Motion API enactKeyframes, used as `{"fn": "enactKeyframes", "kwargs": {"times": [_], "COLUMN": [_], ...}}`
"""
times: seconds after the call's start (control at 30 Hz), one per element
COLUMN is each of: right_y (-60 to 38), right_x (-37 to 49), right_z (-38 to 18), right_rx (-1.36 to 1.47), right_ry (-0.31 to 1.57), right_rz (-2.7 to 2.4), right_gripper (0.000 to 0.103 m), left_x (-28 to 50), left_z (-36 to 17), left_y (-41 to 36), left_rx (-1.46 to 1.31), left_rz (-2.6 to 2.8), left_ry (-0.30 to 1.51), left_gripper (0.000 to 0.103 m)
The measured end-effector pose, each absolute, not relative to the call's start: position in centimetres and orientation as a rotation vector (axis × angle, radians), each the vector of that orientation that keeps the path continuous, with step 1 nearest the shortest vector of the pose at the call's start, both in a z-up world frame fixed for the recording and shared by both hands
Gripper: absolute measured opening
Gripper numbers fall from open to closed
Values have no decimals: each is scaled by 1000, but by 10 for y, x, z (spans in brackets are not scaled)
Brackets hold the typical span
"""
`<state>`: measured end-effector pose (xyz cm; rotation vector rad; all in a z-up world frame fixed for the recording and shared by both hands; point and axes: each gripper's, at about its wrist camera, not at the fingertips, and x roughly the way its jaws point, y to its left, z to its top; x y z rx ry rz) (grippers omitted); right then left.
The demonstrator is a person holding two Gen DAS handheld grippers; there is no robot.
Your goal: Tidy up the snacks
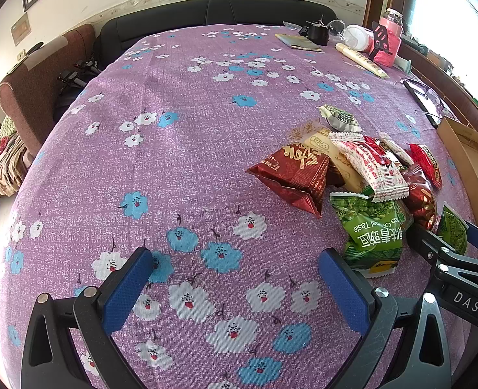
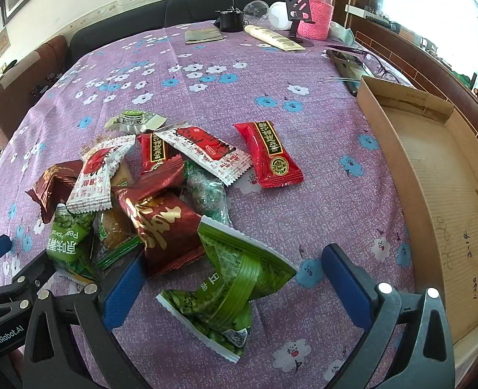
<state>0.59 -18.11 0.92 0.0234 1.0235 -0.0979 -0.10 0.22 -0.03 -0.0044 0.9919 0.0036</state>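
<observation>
Left tongs (image 1: 235, 288) spread apart above bare table (image 1: 180, 168), snack pile (image 1: 352, 175) ahead to their right; right tongs (image 2: 229, 278) spread apart around a green packet (image 2: 226, 288); cardboard box (image 2: 433, 175) to their right.

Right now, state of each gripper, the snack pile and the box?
left gripper: open, holding nothing, over bare tablecloth.
right gripper: open, straddling a green pea packet, not closed on it.
snack pile: loose heap on the table.
red packet: apart from the pile.
cardboard box: open, nothing visible inside.
</observation>
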Motion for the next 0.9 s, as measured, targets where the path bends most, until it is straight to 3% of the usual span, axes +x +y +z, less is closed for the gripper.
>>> {"fn": "enactKeyframes", "kwargs": {"times": [0.9], "right_y": [-182], "right_x": [9], "right_z": [11], "right_rx": [1], "right_ry": [1082], "right_rz": [-50], "right_gripper": [103], "left_x": [-1], "left_z": [-1], "left_y": [2], "left_rx": [-4], "left_rz": [0], "left_ry": [992], "left_gripper": [103]}}
